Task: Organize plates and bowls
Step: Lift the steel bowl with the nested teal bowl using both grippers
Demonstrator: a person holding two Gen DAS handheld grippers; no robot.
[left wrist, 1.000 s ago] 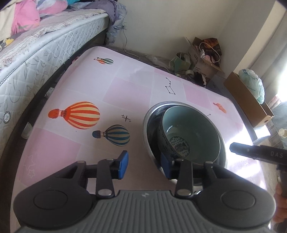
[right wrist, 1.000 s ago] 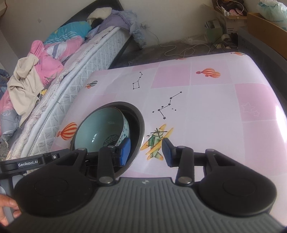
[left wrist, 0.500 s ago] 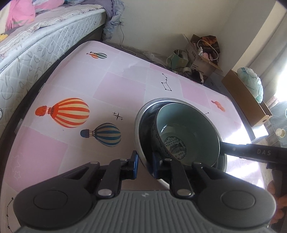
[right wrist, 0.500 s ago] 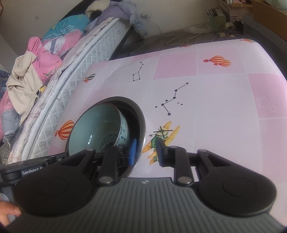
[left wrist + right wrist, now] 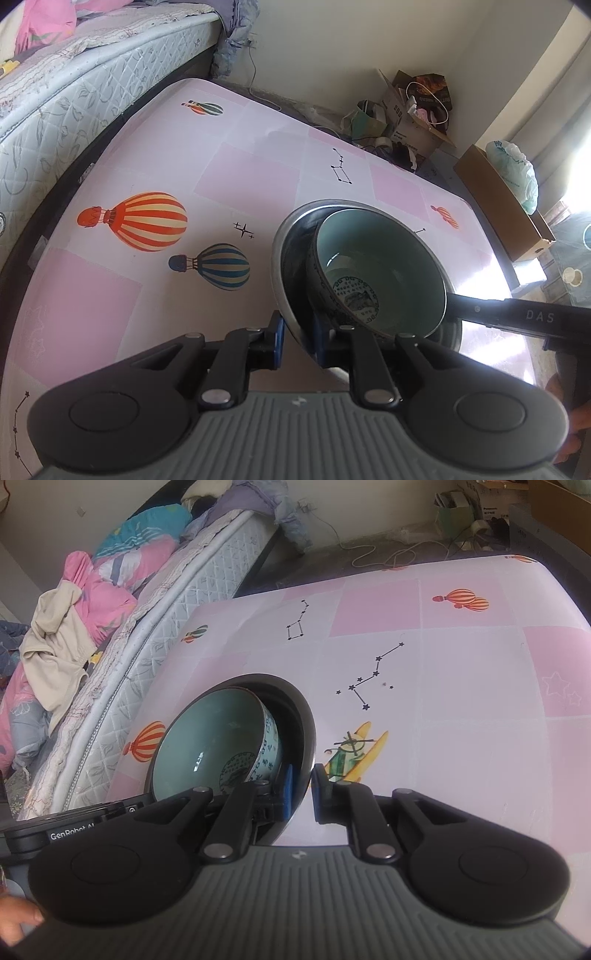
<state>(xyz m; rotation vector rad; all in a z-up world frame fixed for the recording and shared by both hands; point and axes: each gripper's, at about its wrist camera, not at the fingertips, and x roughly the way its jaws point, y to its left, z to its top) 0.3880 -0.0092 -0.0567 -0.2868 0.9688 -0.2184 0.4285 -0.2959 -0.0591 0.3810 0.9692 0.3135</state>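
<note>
A: Where are the bowls?

B: A green bowl (image 5: 380, 266) is seen inside a bigger metal bowl (image 5: 291, 236). It is tipped and leans on one side of the metal bowl. Both are on the table (image 5: 251, 173), which is covered with a pink and white cloth with balloons and stars printed on it.

A: What is being done with the left gripper (image 5: 298, 341)?

B: The near wall of the metal bowl is pinched by it. One blue pad is pressed on the outside and the other on the inside.

A: And the right gripper (image 5: 300, 792)?

B: The wall of the metal bowl (image 5: 304, 731) is clamped there too, on the other side. One pad is inside, next to the green bowl (image 5: 210, 746), and one is outside, over a plane printed on the table (image 5: 461, 709).

A: What else can be seen?

B: A bed (image 5: 122, 635) piled with clothes is beside the table. Boxes (image 5: 413, 122) are kept by the far wall. A bit of a hand (image 5: 16, 919) is seen low at the edge of the right view
</note>
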